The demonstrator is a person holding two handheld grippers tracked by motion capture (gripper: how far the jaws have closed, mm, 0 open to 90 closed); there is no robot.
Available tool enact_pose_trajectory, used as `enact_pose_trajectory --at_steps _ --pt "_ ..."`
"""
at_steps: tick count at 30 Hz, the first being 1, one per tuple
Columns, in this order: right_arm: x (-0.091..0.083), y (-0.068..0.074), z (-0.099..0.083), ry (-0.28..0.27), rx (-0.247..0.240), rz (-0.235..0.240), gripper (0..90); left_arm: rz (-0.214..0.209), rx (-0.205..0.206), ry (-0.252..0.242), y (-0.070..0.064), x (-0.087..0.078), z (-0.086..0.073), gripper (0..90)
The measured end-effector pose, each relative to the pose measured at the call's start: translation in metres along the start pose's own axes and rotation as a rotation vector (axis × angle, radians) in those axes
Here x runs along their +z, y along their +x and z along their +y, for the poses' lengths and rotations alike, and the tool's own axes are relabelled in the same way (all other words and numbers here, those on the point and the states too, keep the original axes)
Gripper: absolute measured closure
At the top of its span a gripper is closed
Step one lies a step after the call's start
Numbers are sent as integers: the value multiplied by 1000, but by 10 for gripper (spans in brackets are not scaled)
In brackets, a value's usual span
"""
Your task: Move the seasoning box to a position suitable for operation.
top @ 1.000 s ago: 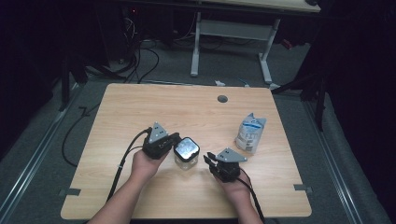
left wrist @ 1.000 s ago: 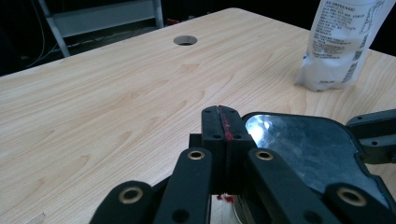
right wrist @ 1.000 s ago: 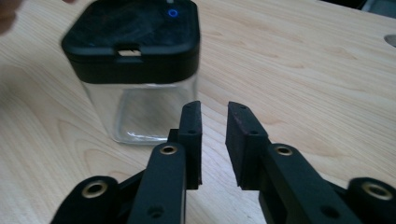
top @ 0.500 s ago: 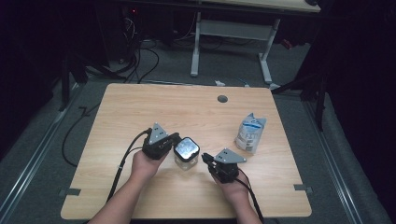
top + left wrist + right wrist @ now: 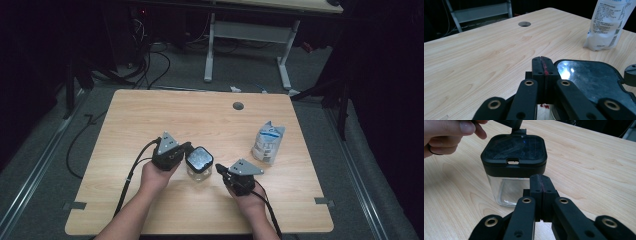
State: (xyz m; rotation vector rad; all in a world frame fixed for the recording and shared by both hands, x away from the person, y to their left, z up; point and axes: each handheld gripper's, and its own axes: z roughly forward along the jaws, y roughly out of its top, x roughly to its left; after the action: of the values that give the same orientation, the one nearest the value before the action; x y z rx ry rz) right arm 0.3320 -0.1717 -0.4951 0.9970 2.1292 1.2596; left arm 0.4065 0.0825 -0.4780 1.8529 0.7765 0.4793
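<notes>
Between the two grippers, near the front middle of the table (image 5: 150, 115), stands a small clear jar (image 5: 199, 170) with a square black lid (image 5: 514, 148). The left gripper (image 5: 543, 65) has its jaws pressed flat together with nothing between them, their tip resting at the lid's left edge (touching it or just beside it; the left gripper view leaves that unsettled). The right gripper (image 5: 541, 182) is likewise closed on nothing, its tip hanging low just in front of the jar's glass wall, apparently not touching. Behind each sits the person's hand, forearms coming in from the near edge. Well off to the right stands a white pouch (image 5: 268, 143), and a cable hole (image 5: 238, 106) lies toward the far edge.

The likely trouble is the jar itself: it looks empty and light, so a sideways nudge from either closed tip could slide or tip it. With jaws pressed together neither gripper can take hold, and a push on the lid's edge from one side only would skate the jar toward the other hand.
</notes>
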Motion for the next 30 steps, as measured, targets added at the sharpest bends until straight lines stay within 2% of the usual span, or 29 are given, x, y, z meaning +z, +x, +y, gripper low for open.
enact_pose_trajectory --at_steps 30 --pt "4 2 1 -14 -6 19 900 2 -11 -5 0 0 -1 900"
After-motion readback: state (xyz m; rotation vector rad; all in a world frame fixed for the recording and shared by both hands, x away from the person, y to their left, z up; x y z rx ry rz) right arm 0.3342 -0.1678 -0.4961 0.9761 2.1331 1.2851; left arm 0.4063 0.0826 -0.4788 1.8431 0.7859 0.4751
